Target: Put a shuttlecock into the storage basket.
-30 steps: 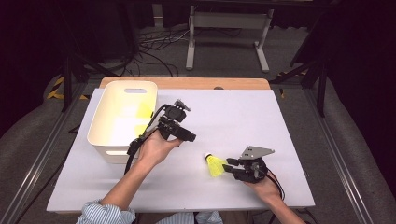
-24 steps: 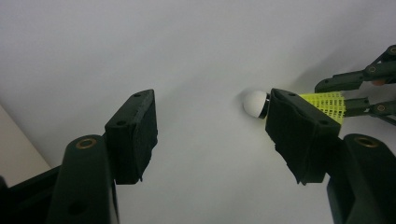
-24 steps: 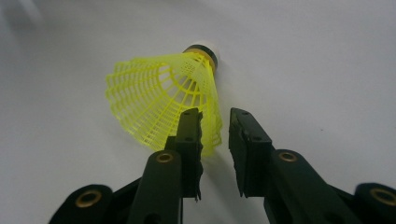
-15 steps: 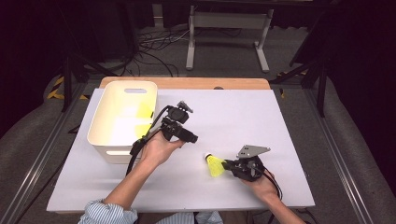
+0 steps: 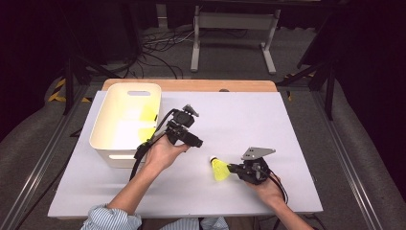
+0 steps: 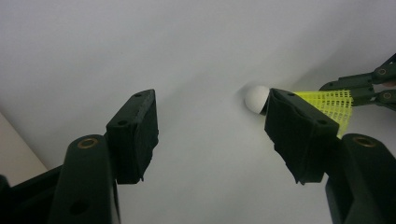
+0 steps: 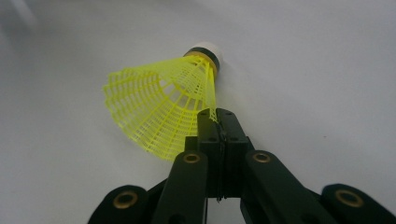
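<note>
White bench, near its front edge: right gripper [image 5: 235, 168], jaws just closing, pinches the shuttlecock's [image 5: 219, 168] skirt rim, cork pointing away toward the basket [image 5: 125, 125]; left gripper [image 5: 195, 142] hovers, jaws apart.

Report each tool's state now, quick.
Left tool: open, holding nothing.
Right tool: jaws have just been closing, now shut on the rim of the yellow shuttlecock.

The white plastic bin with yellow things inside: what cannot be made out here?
- High view: the yellow things in the white plastic bin are too small and glare-washed to identify.
- Left gripper view: the yellow mesh shuttlecock is partly hidden behind that gripper's own jaw.
</note>
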`<state>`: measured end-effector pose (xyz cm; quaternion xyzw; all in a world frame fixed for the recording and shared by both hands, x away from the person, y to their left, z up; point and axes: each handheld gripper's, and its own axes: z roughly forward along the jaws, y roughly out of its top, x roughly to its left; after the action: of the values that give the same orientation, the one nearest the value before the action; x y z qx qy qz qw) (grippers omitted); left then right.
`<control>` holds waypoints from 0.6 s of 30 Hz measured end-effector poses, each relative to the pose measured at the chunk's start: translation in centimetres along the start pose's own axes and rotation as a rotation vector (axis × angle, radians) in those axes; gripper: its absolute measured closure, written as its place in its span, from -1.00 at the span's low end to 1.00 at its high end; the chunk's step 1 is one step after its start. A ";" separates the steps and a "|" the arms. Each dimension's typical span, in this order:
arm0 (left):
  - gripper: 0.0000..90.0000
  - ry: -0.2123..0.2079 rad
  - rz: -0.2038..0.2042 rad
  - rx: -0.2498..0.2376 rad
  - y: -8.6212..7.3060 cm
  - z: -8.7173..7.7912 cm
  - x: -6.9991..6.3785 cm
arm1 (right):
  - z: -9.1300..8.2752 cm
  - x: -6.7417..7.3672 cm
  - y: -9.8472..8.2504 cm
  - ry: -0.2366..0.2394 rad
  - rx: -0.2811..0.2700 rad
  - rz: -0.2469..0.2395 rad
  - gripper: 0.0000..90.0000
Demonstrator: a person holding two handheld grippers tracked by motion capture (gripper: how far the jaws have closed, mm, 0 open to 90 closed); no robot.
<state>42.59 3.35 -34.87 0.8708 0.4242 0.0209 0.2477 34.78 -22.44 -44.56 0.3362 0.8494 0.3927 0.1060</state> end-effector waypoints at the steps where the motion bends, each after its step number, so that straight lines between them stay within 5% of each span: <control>1: -0.21 0.000 0.000 0.000 0.0 0.0 0.0 | 0.0 0.0 0.1 -0.002 0.002 0.000 1.00; 18: -0.21 -0.007 -0.002 -0.003 -0.4 -0.1 0.2 | 0.6 -0.2 2.0 -0.021 0.009 0.004 1.00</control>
<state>42.40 3.74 -34.98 0.8700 0.4243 0.0180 0.2504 36.12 -21.29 -43.50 0.3422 0.8494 0.3856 0.1125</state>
